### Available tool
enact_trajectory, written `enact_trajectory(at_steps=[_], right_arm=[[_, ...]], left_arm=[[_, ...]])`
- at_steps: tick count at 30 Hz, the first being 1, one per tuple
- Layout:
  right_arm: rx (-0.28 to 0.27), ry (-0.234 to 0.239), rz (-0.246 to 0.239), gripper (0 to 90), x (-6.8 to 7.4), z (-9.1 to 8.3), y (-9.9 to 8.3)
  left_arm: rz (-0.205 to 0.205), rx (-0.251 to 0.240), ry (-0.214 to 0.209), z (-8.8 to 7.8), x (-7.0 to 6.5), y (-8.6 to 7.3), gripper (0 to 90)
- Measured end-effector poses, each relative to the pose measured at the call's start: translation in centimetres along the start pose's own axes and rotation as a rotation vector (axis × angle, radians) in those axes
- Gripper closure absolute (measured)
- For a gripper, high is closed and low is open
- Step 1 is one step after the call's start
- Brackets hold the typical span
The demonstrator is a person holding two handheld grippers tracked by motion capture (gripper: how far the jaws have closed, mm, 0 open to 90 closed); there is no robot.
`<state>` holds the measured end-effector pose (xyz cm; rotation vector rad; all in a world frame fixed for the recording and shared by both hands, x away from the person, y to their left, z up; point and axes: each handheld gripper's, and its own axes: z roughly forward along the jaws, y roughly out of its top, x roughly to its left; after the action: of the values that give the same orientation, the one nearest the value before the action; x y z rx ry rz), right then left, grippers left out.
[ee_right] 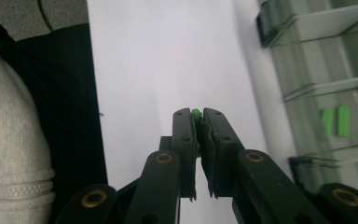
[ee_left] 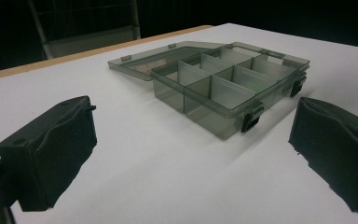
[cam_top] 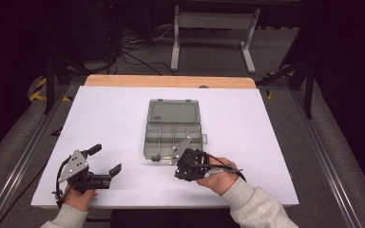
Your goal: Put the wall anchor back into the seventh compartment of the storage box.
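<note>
A smoky clear organizer box (cam_top: 147,142) lies open at the middle of the white table, its lid (cam_top: 173,112) flat behind it. In the right gripper view, my right gripper (ee_right: 196,122) is shut on a small green piece (ee_right: 196,112) above the table, beside the box (ee_right: 307,28). Two more green pieces (ee_right: 334,121) lie in one compartment. In the high view my right gripper (cam_top: 189,165) hovers at the box's near right corner. My left gripper (cam_top: 106,159) rests near the front left, open and holding nothing. In its own view the left gripper (ee_left: 191,154) faces the box (ee_left: 209,116).
The white sheet (cam_top: 114,114) covers a wooden table whose far edge (cam_top: 171,81) shows. A grey sleeve (ee_right: 9,140) and the dark drop past the table edge lie left in the right gripper view. A white metal frame (cam_top: 214,21) stands on the floor beyond.
</note>
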<state>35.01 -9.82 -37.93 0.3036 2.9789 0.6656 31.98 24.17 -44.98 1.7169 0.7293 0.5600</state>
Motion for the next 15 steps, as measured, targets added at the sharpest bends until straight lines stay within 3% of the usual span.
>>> enact_trajectory(at_steps=[11, 15], right_arm=[[-0.046, -0.052, -0.01, 83.4, -1.9, -1.8, 1.0], [-0.069, -0.064, 0.018, 83.4, -2.8, -2.4, 1.1]], left_arm=[[0.0, -0.002, -0.002, 0.0, 0.0, 0.0, 1.0], [-0.011, -0.01, -0.003, 0.0, 0.1, 0.0, 1.0]])
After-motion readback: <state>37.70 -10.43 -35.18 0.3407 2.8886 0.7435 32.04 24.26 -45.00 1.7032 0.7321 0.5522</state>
